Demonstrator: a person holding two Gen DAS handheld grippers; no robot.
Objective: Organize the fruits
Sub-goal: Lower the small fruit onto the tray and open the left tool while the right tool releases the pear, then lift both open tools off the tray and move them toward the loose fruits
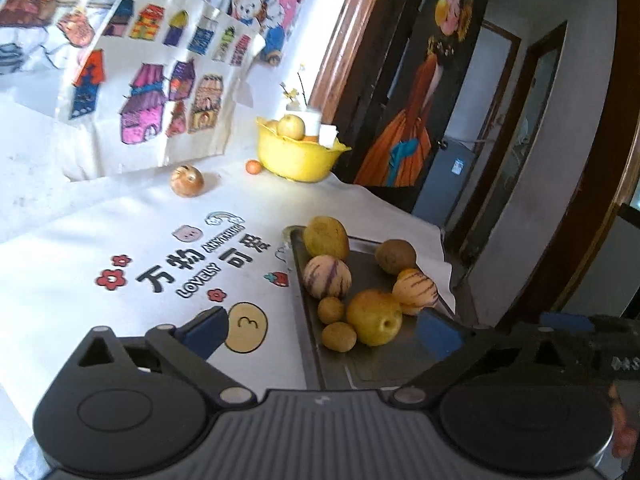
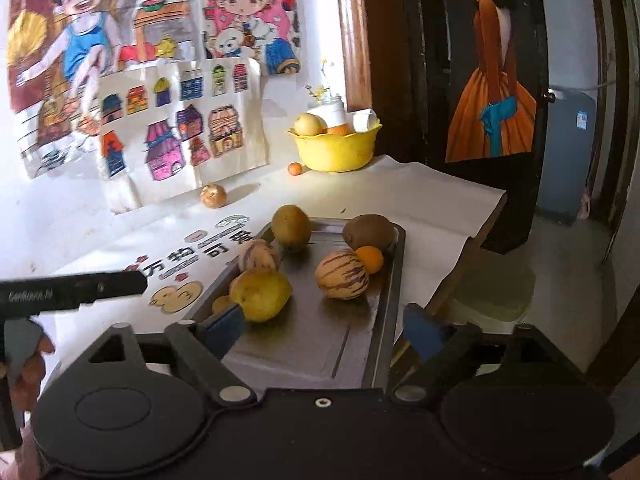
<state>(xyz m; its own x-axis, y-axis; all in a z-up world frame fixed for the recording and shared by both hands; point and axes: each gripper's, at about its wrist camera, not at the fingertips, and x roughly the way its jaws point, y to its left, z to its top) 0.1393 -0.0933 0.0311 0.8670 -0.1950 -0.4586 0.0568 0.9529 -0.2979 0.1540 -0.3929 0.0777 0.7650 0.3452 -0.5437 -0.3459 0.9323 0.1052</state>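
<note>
A grey metal tray (image 1: 396,364) (image 2: 312,340) lies on the white printed cloth and holds several fruits. Among them are two striped melons (image 1: 327,277) (image 2: 341,275), a yellow pear (image 1: 374,317) (image 2: 260,295), a kiwi (image 1: 395,256) (image 2: 368,232) and an orange (image 2: 369,259). My left gripper (image 1: 324,336) stands open just short of the tray's near end, its pads touching nothing. My right gripper (image 2: 324,332) is open over the tray's near end, gripping nothing. Its left finger (image 2: 224,332) is close to the pear.
A yellow bowl (image 1: 298,156) (image 2: 334,152) with fruit stands at the back by the wall. A small orange (image 1: 253,167) (image 2: 295,169) and a brown round fruit (image 1: 187,180) (image 2: 213,196) lie loose on the cloth. The table edge drops off right of the tray. Children's drawings hang behind.
</note>
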